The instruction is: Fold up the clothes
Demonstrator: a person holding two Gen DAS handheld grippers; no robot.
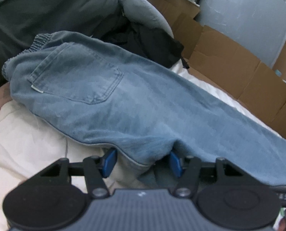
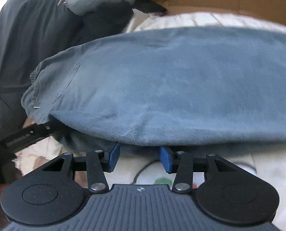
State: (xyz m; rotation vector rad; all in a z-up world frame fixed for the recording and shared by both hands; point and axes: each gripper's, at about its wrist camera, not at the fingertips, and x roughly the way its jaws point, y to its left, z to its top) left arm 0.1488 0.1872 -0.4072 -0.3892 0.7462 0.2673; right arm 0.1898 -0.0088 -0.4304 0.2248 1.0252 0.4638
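Light blue jeans (image 1: 108, 100) lie across a white bed, back pocket (image 1: 75, 77) up and elastic waistband at the far left. My left gripper (image 1: 142, 161) sits at their near edge. A hanging fold of denim lies between its blue pads (image 1: 109, 161), which stand apart with bedding showing beside the left one. In the right wrist view the jeans (image 2: 171, 80) fill the middle. My right gripper (image 2: 140, 158) is at their near hem with its fingertips tucked just under the edge. Its pads (image 2: 166, 159) are spread, with only white bedding between them.
The white bedding (image 1: 27, 134) covers the near side. Dark grey and black clothes (image 1: 46, 9) are piled at the back left. Open cardboard boxes (image 1: 229, 61) line the far right edge of the bed. A black strap (image 2: 23, 136) lies at the left.
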